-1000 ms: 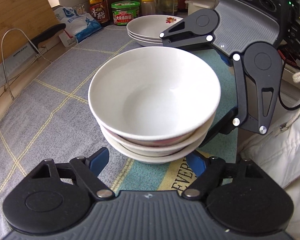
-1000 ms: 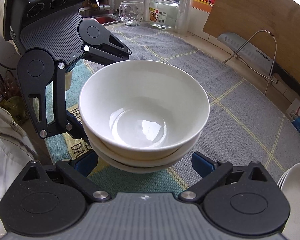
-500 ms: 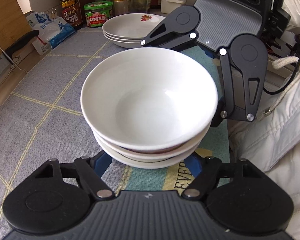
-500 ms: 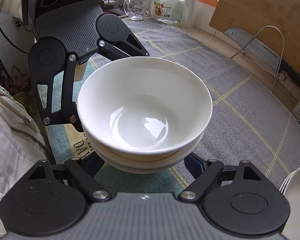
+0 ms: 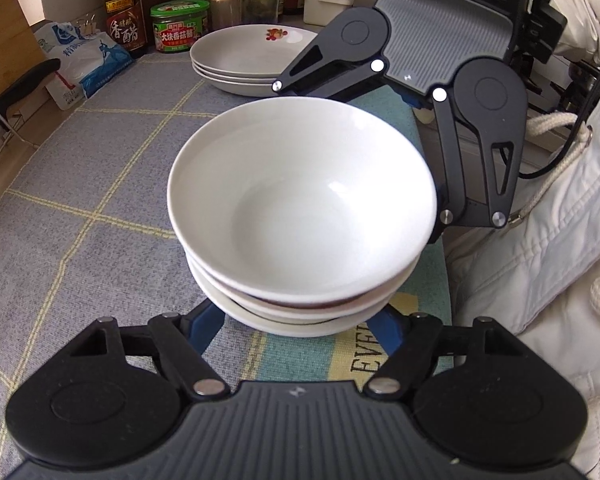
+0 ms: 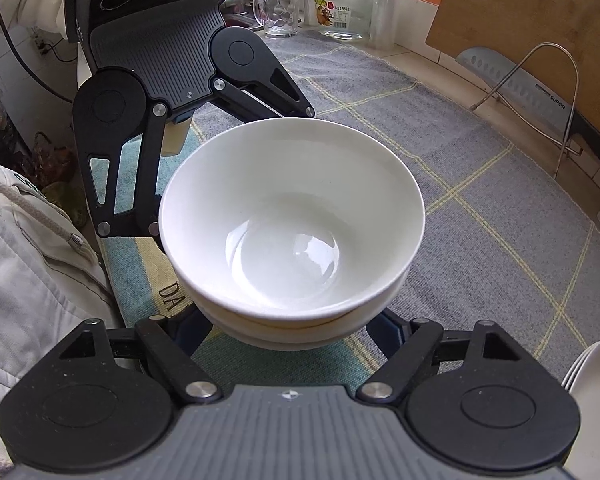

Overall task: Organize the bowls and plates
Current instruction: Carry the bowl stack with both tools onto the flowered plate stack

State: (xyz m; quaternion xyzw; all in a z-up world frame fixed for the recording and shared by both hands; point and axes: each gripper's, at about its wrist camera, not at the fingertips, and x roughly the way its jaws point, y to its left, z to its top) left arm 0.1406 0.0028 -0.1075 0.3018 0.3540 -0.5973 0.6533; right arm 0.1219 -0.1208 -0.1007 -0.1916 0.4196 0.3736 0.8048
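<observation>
A stack of three nested white bowls (image 5: 300, 208) is held between both grippers from opposite sides, above the grey checked cloth. My left gripper (image 5: 300, 320) has its blue-padded fingers (image 5: 204, 320) against the lowest bowl's sides. My right gripper (image 6: 292, 328) does the same from the other side, where the bowl stack (image 6: 292, 224) fills the view. Each gripper also shows opposite in the other's view. A stack of shallow plates (image 5: 248, 60) with a red flower print sits further back on the cloth; its edge (image 6: 592, 392) shows at the lower right of the right wrist view.
Behind the plates stand a vinegar bottle (image 5: 124, 12), a green-lidded jar (image 5: 180, 24) and a salt bag (image 5: 80, 60). A cutting board (image 6: 540, 28), cleaver (image 6: 516, 84) and wire rack (image 6: 556, 92) line one edge. A glass mug (image 6: 276, 12) and jar (image 6: 348, 4) stand far off. The person's white jacket (image 5: 540, 280) is close.
Both grippers have carried the bowl stack along the cloth toward the plates, which now look nearer in the left wrist view. The grip on the bowls looks unchanged.
</observation>
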